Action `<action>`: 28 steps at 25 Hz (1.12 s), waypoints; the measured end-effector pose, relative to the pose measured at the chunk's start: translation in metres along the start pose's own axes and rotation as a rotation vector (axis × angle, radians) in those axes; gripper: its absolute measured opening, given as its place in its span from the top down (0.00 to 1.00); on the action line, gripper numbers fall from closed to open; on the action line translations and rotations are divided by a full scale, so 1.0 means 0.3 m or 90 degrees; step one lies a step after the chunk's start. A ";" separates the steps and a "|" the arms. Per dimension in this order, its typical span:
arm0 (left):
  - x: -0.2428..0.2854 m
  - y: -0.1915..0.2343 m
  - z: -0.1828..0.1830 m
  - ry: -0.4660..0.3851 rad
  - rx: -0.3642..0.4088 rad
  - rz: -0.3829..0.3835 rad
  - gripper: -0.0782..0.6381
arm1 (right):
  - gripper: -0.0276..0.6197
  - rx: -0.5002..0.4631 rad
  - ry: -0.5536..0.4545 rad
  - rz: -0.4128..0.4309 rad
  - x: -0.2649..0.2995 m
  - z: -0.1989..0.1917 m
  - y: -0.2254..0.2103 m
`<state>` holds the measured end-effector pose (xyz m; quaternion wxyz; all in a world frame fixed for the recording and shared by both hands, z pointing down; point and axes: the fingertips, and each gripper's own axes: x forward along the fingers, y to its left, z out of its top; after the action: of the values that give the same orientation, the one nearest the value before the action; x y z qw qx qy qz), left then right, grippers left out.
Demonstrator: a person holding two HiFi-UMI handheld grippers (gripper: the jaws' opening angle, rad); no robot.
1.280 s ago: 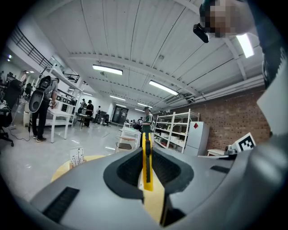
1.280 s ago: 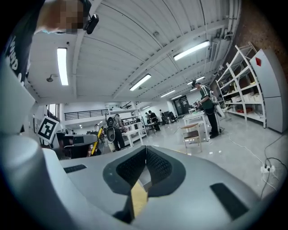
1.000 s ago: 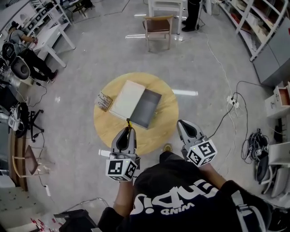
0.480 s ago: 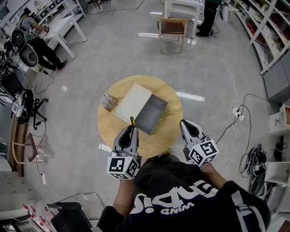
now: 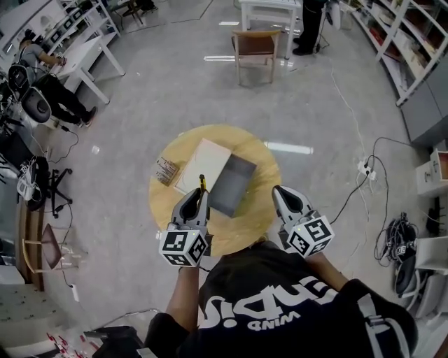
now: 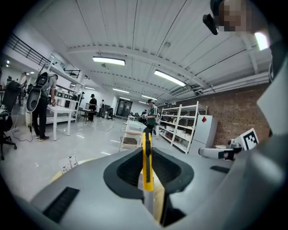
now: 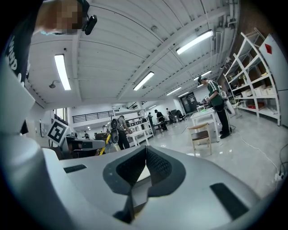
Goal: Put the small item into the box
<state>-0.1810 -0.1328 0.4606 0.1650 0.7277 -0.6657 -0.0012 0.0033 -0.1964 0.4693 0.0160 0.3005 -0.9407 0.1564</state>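
A round wooden table (image 5: 260,215) carries an open box with a white half (image 5: 203,162) and a dark grey half (image 5: 233,183). Left of the box lies a small printed packet (image 5: 166,170). My left gripper (image 5: 199,198) hovers over the table's near edge, shut on a yellow utility knife (image 5: 202,183) whose tip points at the box. In the left gripper view the knife (image 6: 146,164) stands upright between the jaws of that gripper (image 6: 146,150). My right gripper (image 5: 281,195) hangs over the table's near right rim; the right gripper view shows it (image 7: 145,155) shut with nothing in it.
A wooden chair (image 5: 255,45) and a white table (image 5: 269,7) stand beyond the round table. Desks with a seated person (image 5: 42,91) line the left. Cables and a power strip (image 5: 364,168) lie on the floor at right, next to shelving (image 5: 413,42).
The head view has shifted, so the table sits lower and nearer the grippers. The knife tip now reaches the box's near edge. Both grippers keep their grip state.
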 end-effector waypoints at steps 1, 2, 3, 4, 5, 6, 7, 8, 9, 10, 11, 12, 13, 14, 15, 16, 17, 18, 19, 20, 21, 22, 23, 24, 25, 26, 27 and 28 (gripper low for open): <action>0.018 0.010 -0.004 0.004 -0.001 -0.003 0.80 | 0.95 0.000 -0.001 -0.005 -0.002 -0.003 -0.006; 0.035 0.017 -0.009 0.009 0.002 -0.006 0.80 | 0.95 0.000 -0.001 -0.010 -0.005 -0.006 -0.013; 0.054 0.022 -0.013 0.014 0.007 -0.009 0.80 | 0.95 0.001 0.000 -0.015 -0.008 -0.009 -0.020; 0.074 0.024 -0.018 0.020 0.015 -0.013 0.80 | 0.95 0.001 0.000 -0.021 -0.012 -0.010 -0.029; 0.097 0.024 -0.024 0.028 0.025 -0.018 0.80 | 0.95 0.002 0.001 -0.026 -0.016 -0.011 -0.038; 0.121 0.020 -0.033 0.038 0.036 -0.023 0.80 | 0.95 0.003 0.001 -0.030 -0.020 -0.011 -0.048; 0.147 0.016 -0.044 0.048 0.047 -0.028 0.80 | 0.95 0.004 0.001 -0.033 -0.024 -0.011 -0.057; 0.173 0.011 -0.057 0.060 0.057 -0.034 0.80 | 0.95 0.004 0.001 -0.037 -0.027 -0.012 -0.064; 0.199 0.006 -0.073 0.072 0.064 -0.041 0.80 | 0.95 0.004 0.001 -0.040 -0.030 -0.014 -0.070; 0.224 0.002 -0.090 0.084 0.069 -0.050 0.80 | 0.95 0.004 0.001 -0.043 -0.031 -0.016 -0.073; 0.249 -0.003 -0.107 0.096 0.073 -0.058 0.80 | 0.95 0.004 0.001 -0.047 -0.030 -0.016 -0.076; 0.273 -0.008 -0.126 0.106 0.076 -0.065 0.80 | 0.95 0.003 0.001 -0.049 -0.029 -0.015 -0.079; 0.297 -0.012 -0.144 0.116 0.078 -0.071 0.80 | 0.95 0.003 0.001 -0.051 -0.028 -0.014 -0.082; 0.321 -0.016 -0.164 0.126 0.079 -0.075 0.80 | 0.95 0.003 0.001 -0.053 -0.026 -0.013 -0.085; 0.344 -0.020 -0.184 0.136 0.081 -0.079 0.80 | 0.95 0.003 0.000 -0.054 -0.026 -0.013 -0.090; 0.365 -0.022 -0.204 0.146 0.082 -0.082 0.80 | 0.95 0.003 0.000 -0.056 -0.026 -0.014 -0.093; 0.383 -0.023 -0.225 0.157 0.083 -0.084 0.80 | 0.95 0.004 0.001 -0.059 -0.027 -0.015 -0.097; 0.401 -0.024 -0.247 0.167 0.085 -0.086 0.80 | 0.95 0.005 0.001 -0.062 -0.029 -0.017 -0.100; 0.417 -0.024 -0.269 0.178 0.087 -0.087 0.80 | 0.95 0.005 0.002 -0.065 -0.031 -0.018 -0.103; 0.433 -0.024 -0.291 0.188 0.088 -0.088 0.80 | 0.95 0.005 0.003 -0.068 -0.033 -0.020 -0.108; 0.449 -0.022 -0.314 0.199 0.088 -0.088 0.80 | 0.95 0.005 0.004 -0.070 -0.034 -0.021 -0.112; 0.464 -0.020 -0.335 0.210 0.087 -0.089 0.80 | 0.95 0.005 0.005 -0.072 -0.035 -0.021 -0.117; 0.479 -0.015 -0.356 0.220 0.086 -0.088 0.80 | 0.95 0.005 0.006 -0.074 -0.034 -0.022 -0.120; 0.492 -0.009 -0.377 0.231 0.085 -0.087 0.80 | 0.95 0.005 0.007 -0.076 -0.033 -0.021 -0.123; 0.505 -0.002 -0.400 0.243 0.083 -0.086 0.80 | 0.95 0.006 0.007 -0.078 -0.033 -0.020 -0.126; 0.517 0.005 -0.423 0.254 0.080 -0.085 0.80 | 0.95 0.006 0.007 -0.081 -0.033 -0.020 -0.130; 0.528 0.010 -0.449 0.267 0.078 -0.084 0.80 | 0.95 0.006 0.007 -0.084 -0.034 -0.020 -0.134; 0.538 0.013 -0.476 0.279 0.077 -0.084 0.80 | 0.95 0.006 0.008 -0.087 -0.036 -0.021 -0.139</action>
<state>-0.1348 -0.2553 0.6316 0.2614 0.7612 -0.5635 0.1861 0.0355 -0.2205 0.4857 0.0310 0.3631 -0.9171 0.1616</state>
